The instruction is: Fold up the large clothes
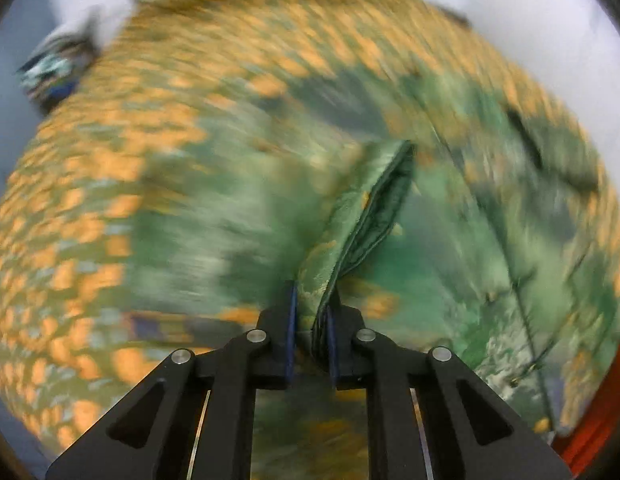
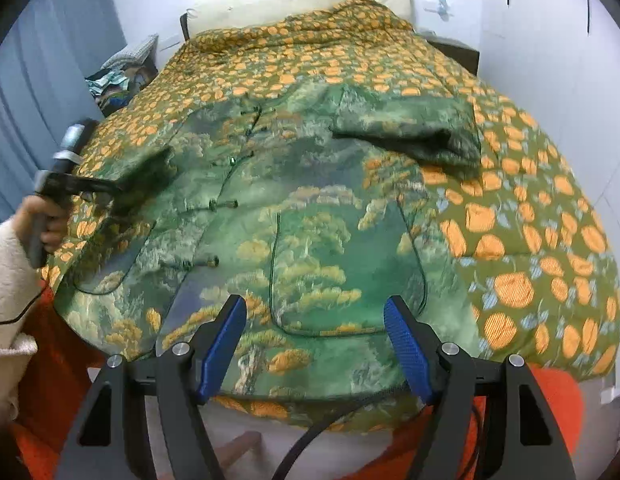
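Here the green landscape-print jacket (image 2: pixel 294 216) lies front-up on the orange-patterned quilt (image 2: pixel 530 240) of the bed, its far sleeve (image 2: pixel 410 128) already folded in across the chest. The left gripper (image 1: pixel 312 320) is clamped tight on the jacket's dark-piped sleeve edge (image 1: pixel 374 216), while the right gripper (image 2: pixel 315 334) hovers over the hem with its blue pads (image 2: pixel 406 344) spread well apart and nothing between them. The step in hand appears to be the near-sleeve fold; next, the pinched edge likely needs carrying across the front and laying flat.
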Tool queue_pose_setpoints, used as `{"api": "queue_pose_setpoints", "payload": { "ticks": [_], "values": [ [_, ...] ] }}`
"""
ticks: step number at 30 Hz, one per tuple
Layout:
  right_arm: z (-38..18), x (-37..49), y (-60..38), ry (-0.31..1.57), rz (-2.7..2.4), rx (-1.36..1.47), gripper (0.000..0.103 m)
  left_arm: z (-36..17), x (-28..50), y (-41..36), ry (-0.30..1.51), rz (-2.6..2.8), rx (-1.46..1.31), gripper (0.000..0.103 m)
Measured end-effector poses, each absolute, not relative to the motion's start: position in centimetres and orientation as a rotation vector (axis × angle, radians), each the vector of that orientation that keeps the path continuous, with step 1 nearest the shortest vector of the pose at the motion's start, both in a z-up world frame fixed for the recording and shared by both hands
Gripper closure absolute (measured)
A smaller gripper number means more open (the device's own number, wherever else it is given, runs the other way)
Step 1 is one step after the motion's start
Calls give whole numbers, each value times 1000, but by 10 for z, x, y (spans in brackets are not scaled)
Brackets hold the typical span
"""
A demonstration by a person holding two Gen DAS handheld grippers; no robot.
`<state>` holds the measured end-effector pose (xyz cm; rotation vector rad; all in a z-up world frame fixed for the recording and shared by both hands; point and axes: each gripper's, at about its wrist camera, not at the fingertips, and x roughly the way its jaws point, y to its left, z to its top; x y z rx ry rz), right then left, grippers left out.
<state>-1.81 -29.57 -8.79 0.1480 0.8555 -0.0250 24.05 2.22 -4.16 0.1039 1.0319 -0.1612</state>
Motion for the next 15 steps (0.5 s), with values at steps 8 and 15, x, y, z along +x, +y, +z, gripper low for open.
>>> {"api": "queue_pose_setpoints", "payload": {
  "ticks": [8, 15],
  "values": [
    [-55, 60, -335, 846, -12, -23, 31, -4, 181, 239, 880, 432, -74, 19],
    [-94, 182, -345, 895, 40, -302, 25, -31, 118, 274, 924, 573, -286, 17]
  ]
}}
